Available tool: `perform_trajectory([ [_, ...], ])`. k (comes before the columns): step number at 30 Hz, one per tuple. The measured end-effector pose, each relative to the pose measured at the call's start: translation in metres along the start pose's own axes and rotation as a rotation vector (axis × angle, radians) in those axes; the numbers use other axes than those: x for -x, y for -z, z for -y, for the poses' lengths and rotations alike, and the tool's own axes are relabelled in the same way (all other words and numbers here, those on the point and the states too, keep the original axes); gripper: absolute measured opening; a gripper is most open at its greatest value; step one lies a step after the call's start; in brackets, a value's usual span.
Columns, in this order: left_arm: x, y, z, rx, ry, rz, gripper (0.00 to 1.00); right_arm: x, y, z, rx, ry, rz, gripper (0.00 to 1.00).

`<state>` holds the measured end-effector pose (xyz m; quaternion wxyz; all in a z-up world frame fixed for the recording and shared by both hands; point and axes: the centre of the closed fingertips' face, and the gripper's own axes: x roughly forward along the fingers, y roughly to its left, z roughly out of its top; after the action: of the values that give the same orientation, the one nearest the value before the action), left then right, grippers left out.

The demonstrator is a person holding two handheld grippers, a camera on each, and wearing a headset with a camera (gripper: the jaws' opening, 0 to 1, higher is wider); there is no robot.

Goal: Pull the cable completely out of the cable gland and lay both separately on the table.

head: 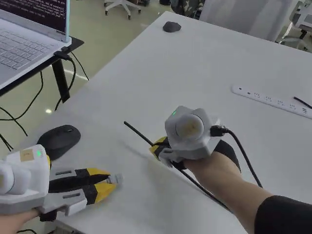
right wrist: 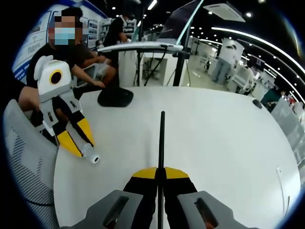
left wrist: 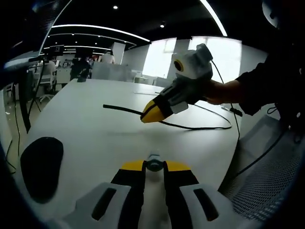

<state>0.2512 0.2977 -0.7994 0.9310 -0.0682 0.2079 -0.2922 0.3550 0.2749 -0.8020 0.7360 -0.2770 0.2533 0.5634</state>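
Observation:
A thin black cable point(head: 138, 133) lies across the white table point(head: 204, 73), and its free end points away from my right gripper point(head: 156, 148). That gripper is shut on the cable point(right wrist: 161, 138) a short way behind the end. My left gripper point(head: 109, 181) hovers low at the near left edge, shut on a small pale cable gland point(head: 117, 180) at its tips. In the left gripper view the gland point(left wrist: 153, 161) sits between the yellow jaws, and the right gripper point(left wrist: 147, 116) holds the cable point(left wrist: 190, 127) further out. Gland and cable are apart.
A black mouse point(head: 59, 139) rests just beyond the left gripper. A white power strip point(head: 270, 100) lies at the right, a dark puck-like object point(head: 171, 27) at the far end. A laptop point(head: 24, 39) stands on a side stand to the left. A person sits beyond the left gripper point(right wrist: 71, 133).

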Motion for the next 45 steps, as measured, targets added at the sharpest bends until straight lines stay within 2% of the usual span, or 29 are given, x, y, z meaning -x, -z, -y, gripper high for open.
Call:
perform_trajectory([
  [4, -0.002, 0.008, 0.002, -0.024, -0.005, -0.032, 0.15, -0.009, 0.008, 0.002, -0.051, 0.01, -0.025, 0.0],
  [5, -0.002, 0.005, 0.004, -0.028, 0.002, -0.016, 0.15, -0.01, 0.009, 0.002, -0.046, 0.014, -0.028, 0.0],
  [8, -0.001, 0.005, 0.006, -0.049, -0.009, -0.01, 0.15, -0.011, 0.01, 0.0, -0.033, 0.016, -0.038, 0.0],
  [10, -0.001, 0.004, 0.012, -0.024, 0.007, -0.003, 0.15, -0.012, 0.012, 0.0, -0.034, 0.016, -0.044, 0.0],
  [13, -0.001, 0.003, 0.011, -0.032, 0.004, 0.005, 0.15, -0.014, 0.013, 0.0, -0.085, 0.009, -0.049, 0.0],
  [14, -0.001, 0.003, 0.011, -0.034, 0.003, 0.007, 0.15, -0.014, 0.013, 0.002, -0.087, 0.024, -0.051, 0.0],
  [18, 0.0, 0.003, 0.012, -0.042, 0.012, 0.007, 0.16, -0.013, 0.013, 0.002, -0.053, 0.026, -0.056, 0.0],
  [21, -0.002, 0.003, 0.008, -0.037, 0.002, 0.014, 0.16, -0.012, 0.014, 0.005, -0.054, 0.032, -0.057, 0.03],
  [25, -0.003, 0.002, 0.005, -0.011, -0.01, 0.025, 0.2, -0.01, 0.015, 0.008, -0.083, 0.034, -0.057, 0.17],
  [26, -0.003, -0.001, 0.008, 0.01, 0.006, 0.043, 0.22, -0.01, 0.015, 0.008, -0.081, 0.038, -0.057, 0.19],
  [29, -0.003, -0.005, 0.005, 0.006, -0.01, 0.07, 0.36, -0.008, 0.016, 0.007, -0.093, 0.036, -0.059, 0.27],
  [32, -0.003, -0.007, 0.003, 0.012, -0.019, 0.078, 0.57, -0.007, 0.014, 0.005, -0.106, 0.035, -0.051, 0.37],
  [34, -0.003, -0.01, 0.002, 0.009, -0.023, 0.097, 0.69, -0.005, 0.015, 0.008, -0.085, 0.06, -0.057, 0.43],
  [35, -0.003, -0.012, 0.003, 0.018, -0.022, 0.107, 0.73, -0.003, 0.014, 0.008, -0.087, 0.063, -0.05, 0.49],
  [37, 0.001, -0.033, 0.002, -0.023, -0.036, 0.228, 0.79, 0.0, 0.01, 0.012, -0.116, 0.084, -0.034, 0.67],
  [38, 0.002, -0.033, 0.001, -0.005, -0.044, 0.224, 0.81, 0.001, 0.009, 0.015, -0.116, 0.095, -0.031, 0.75],
  [39, 0.001, -0.031, -0.001, 0.042, -0.053, 0.212, 0.9, 0.002, 0.008, 0.016, -0.117, 0.103, -0.028, 0.85],
  [40, 0.0, -0.032, -0.002, 0.053, -0.056, 0.215, 0.99, 0.004, 0.005, 0.018, -0.128, 0.109, -0.008, 0.92],
  [41, 0.001, -0.033, -0.003, 0.04, -0.061, 0.219, 0.98, 0.005, 0.004, 0.018, -0.144, 0.112, 0.001, 1.0],
  [42, 0.001, -0.036, -0.003, 0.039, -0.065, 0.235, 0.99, 0.009, 0.005, 0.017, -0.154, 0.101, -0.009, 0.97],
  [43, 0.001, -0.038, -0.001, 0.058, -0.055, 0.239, 0.99, 0.009, 0.005, 0.016, -0.169, 0.094, -0.007, 1.0],
  [45, 0.0, -0.038, 0.002, 0.059, -0.046, 0.228, 0.99, 0.014, 0.008, 0.015, -0.171, 0.1, -0.016, 0.99],
])
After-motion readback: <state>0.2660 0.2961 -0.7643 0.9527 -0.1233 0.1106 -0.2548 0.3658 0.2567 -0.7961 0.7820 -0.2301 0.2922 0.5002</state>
